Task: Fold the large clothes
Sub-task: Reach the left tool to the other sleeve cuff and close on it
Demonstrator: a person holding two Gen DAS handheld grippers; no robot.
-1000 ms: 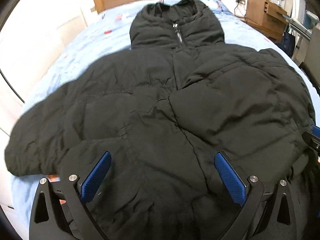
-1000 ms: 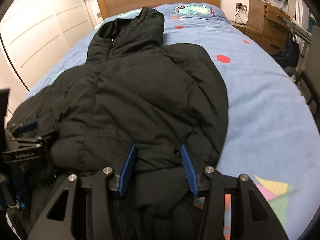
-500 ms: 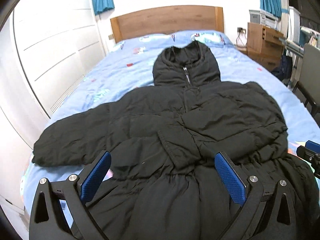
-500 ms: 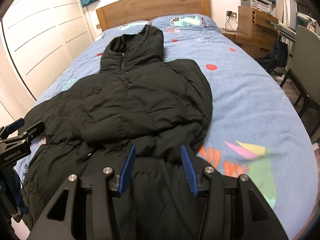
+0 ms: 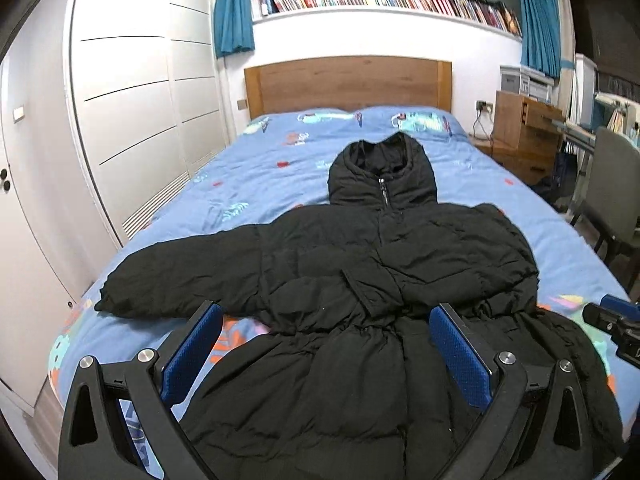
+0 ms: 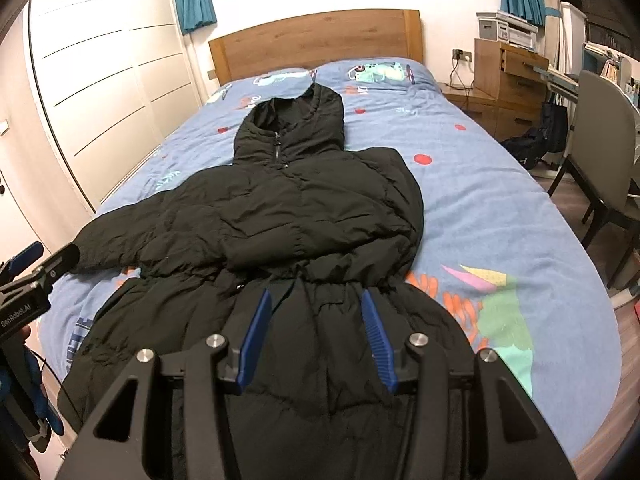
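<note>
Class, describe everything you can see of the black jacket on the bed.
The black jacket is a puffy, quilted, hooded coat with a matte fabric look. It lies front-up on the blue bedspread, hood toward the headboard, zip closed at the neck, waist gathered. One sleeve stretches out flat toward the wardrobe side; the other is folded across the chest. The hem hangs over the bed's near edge. Neither tool appears to touch it.

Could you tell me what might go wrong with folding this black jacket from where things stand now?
1. The puffy jacket has one sleeve folded across its chest; the padding may spring it back open.
2. The other sleeve still reaches out toward the bed's edge and could slip off when pulled.
3. The hem hangs over the near edge under both grippers, left and right, jaws open, so the jacket may slide down.
</note>
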